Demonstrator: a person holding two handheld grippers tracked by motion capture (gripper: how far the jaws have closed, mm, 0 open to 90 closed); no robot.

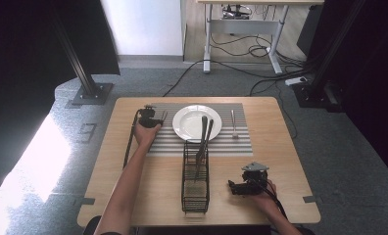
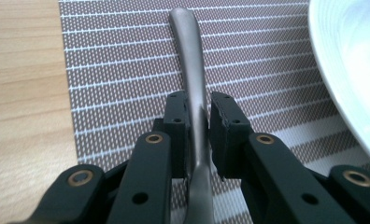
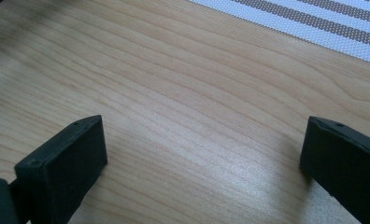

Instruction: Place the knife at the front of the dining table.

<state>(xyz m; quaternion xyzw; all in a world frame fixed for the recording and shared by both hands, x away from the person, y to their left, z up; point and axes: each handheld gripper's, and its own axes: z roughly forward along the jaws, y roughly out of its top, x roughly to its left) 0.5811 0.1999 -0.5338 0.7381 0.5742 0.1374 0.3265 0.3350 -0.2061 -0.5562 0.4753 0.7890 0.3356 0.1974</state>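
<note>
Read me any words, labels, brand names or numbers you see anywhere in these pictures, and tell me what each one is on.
No readable text anywhere.
Floor mark, left of the table: a pale shape, perhaps a digit, too blurred to read.
Plate, striped placemat, wire basket and the piece of cutlery between the left gripper fingers: no print or brand shows.

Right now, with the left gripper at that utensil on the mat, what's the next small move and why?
Probably open the left gripper fully and back off: the utensil already lies flat on the mat beside the plate.
</note>
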